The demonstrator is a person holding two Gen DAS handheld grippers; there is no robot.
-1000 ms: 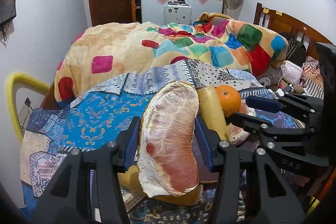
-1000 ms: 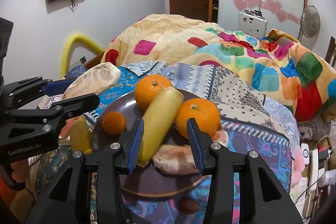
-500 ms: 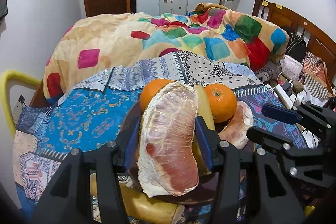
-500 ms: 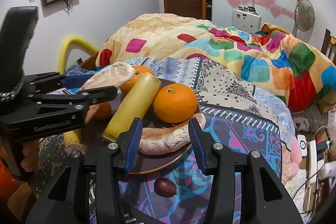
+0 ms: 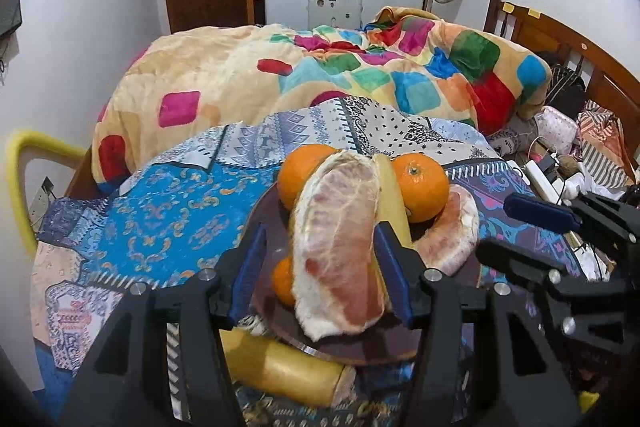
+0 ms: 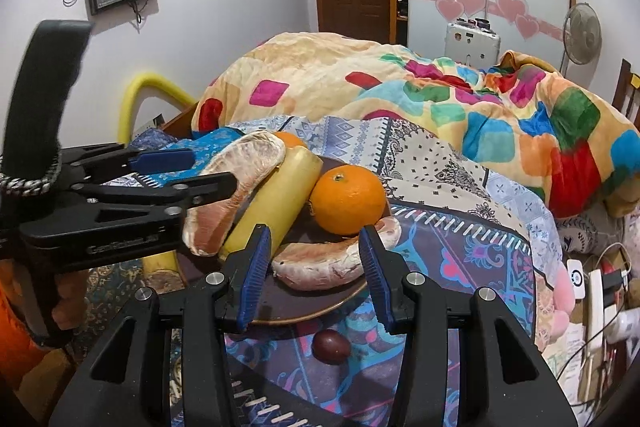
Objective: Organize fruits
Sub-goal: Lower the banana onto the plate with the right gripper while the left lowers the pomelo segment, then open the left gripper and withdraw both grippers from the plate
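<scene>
My left tongs (image 5: pixel 320 275) are clamped on a peeled pomelo segment (image 5: pixel 340 247), its pink flesh and white pith standing tall between the two blue pads (image 5: pixel 394 279); from the right wrist view the same segment (image 6: pixel 236 187) hangs over the near-left part of the dark brown plate (image 6: pixel 296 303), leaning against the long yellow fruit (image 6: pixel 276 203) — a banana, as far as I can tell. I cannot tell whether the segment's lower end touches the plate.

The plate sits on the patterned bedspread (image 5: pixel 168 211) of the bed. On it are two large oranges (image 5: pixel 422 187), one on each side of the yellow fruit, a small orange (image 5: pixel 282 281) low on the left side, and a second pomelo segment (image 6: pixel 332 259) lying flat along the plate's near edge. Another yellow fruit (image 5: pixel 280 367) lies off the plate, just beside its near rim in the left wrist view.

My right tongs (image 6: pixel 312 271) stand wide apart and hold nothing — their blue pads flank the flat pomelo segment without touching it. A dark round fruit (image 6: pixel 330 347), perhaps a plum, rests on the bedspread just in front of the plate, below the right tongs. A colourful checked quilt (image 6: pixel 440 99) is heaped behind.
</scene>
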